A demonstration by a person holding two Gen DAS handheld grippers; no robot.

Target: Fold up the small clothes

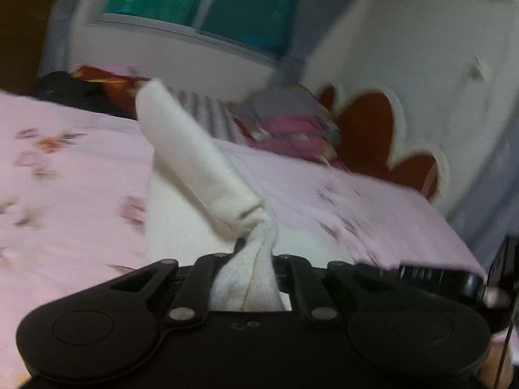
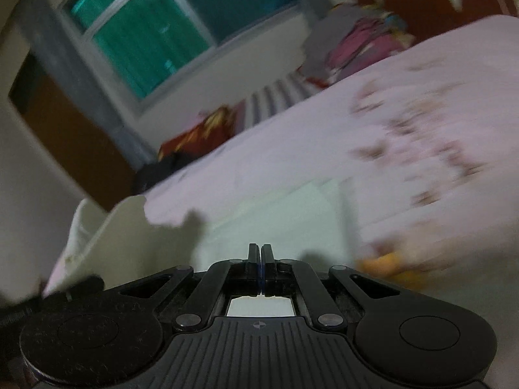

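Note:
A small white knit garment [image 1: 194, 175] lies on the pink flowered bedsheet [image 1: 65, 178]. My left gripper [image 1: 251, 256] is shut on a bunched part of it, and a sleeve-like tube [image 1: 191, 152] of the garment sticks up and away to the upper left. In the right wrist view the white garment [image 2: 285, 207] lies flat ahead, blurred. My right gripper [image 2: 261, 259] is shut with its fingers pressed together, empty, low over the garment.
A stack of folded pink and grey clothes [image 1: 292, 123] sits at the bed's far side by a red and white headboard [image 1: 373, 129]. Red and black cloth [image 1: 97, 87] lies at the far left under a window [image 1: 207, 3]. An orange object [image 2: 386, 265] is blurred at the right.

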